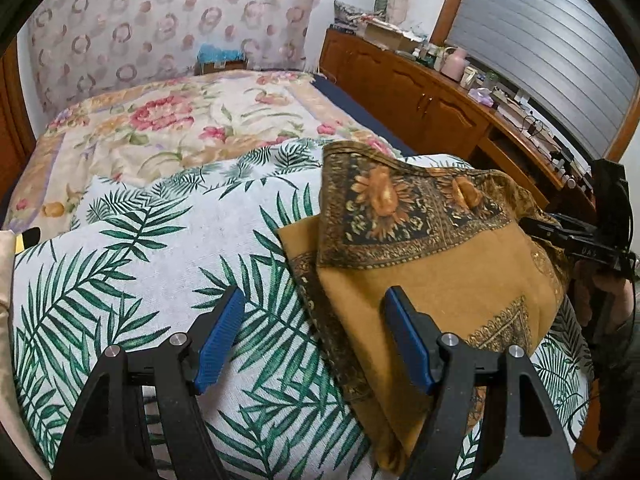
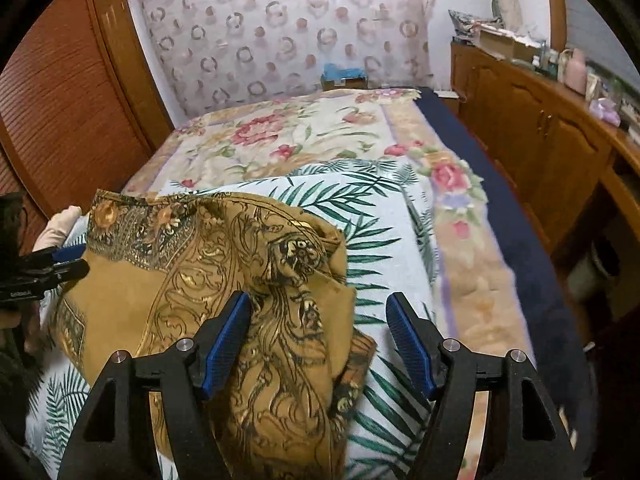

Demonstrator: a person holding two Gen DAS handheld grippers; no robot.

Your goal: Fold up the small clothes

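Observation:
A mustard-brown scarf (image 1: 432, 264) with dark floral borders lies partly folded on a white palm-leaf cloth (image 1: 160, 248) spread over the bed. My left gripper (image 1: 316, 336) is open above the scarf's left edge, its right finger over the fabric and its left finger over the leaf cloth. The right gripper (image 1: 580, 240) shows at the scarf's far right side. In the right wrist view the scarf (image 2: 192, 280) is bunched up, and a ridge of it runs between the jaws of my open right gripper (image 2: 320, 340); the pads do not press it. The left gripper (image 2: 48, 264) is at the scarf's left edge.
A floral blanket (image 1: 168, 128) covers the far part of the bed. A wooden sideboard (image 1: 432, 96) crowded with small items runs along the right. A wooden slatted door (image 2: 68, 112) stands on the left. A pale gloved hand (image 2: 60, 228) is beside the left gripper.

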